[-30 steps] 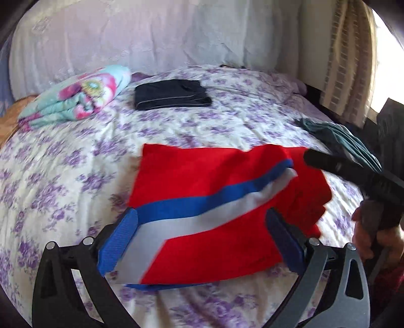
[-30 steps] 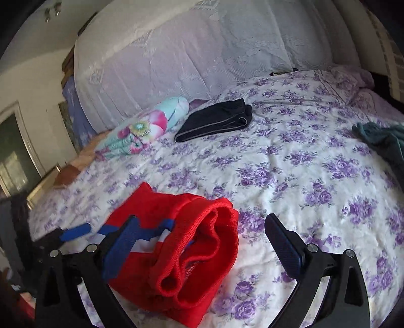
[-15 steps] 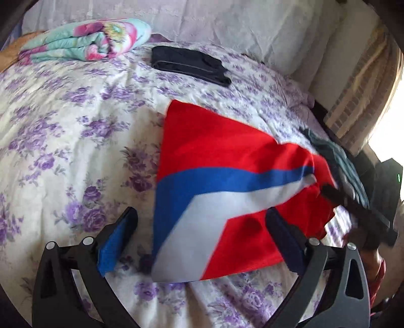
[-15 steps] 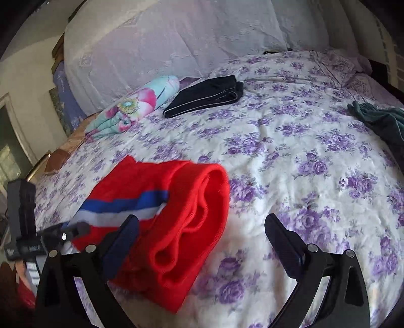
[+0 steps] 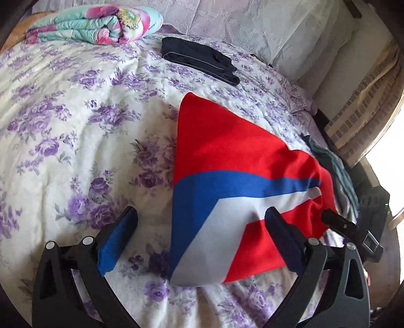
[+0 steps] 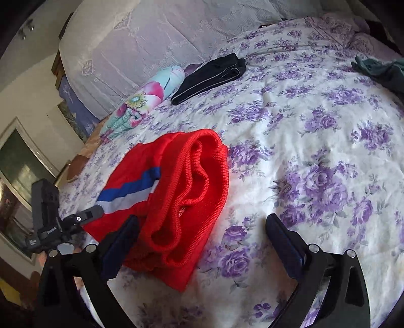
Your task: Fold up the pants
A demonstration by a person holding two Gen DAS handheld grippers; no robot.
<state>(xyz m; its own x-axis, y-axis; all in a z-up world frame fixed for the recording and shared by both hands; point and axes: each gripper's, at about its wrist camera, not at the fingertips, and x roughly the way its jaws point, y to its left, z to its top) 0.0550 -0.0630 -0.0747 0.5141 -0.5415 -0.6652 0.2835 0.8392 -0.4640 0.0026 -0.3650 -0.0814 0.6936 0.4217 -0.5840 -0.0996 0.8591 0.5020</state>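
White bedspread with purple flowers (image 5: 75, 106) fills both frames. Folded red knit pants with blue and white stripe (image 5: 234, 176) lie mid-frame on it, waistband toward right wrist view. Floral rolled quilt (image 5: 101, 22) upper left, folded black garment (image 5: 199, 60) top centre. Left gripper (image 5: 200, 239) spread, empty; right gripper (image 6: 202, 242) spread, empty.

- The left gripper (image 6: 89, 215), seen from the right wrist, has small white lettering on its black body, too small and blurred to read.
- No other text, label, brand or number can be read, on either the bedding or the clothes.
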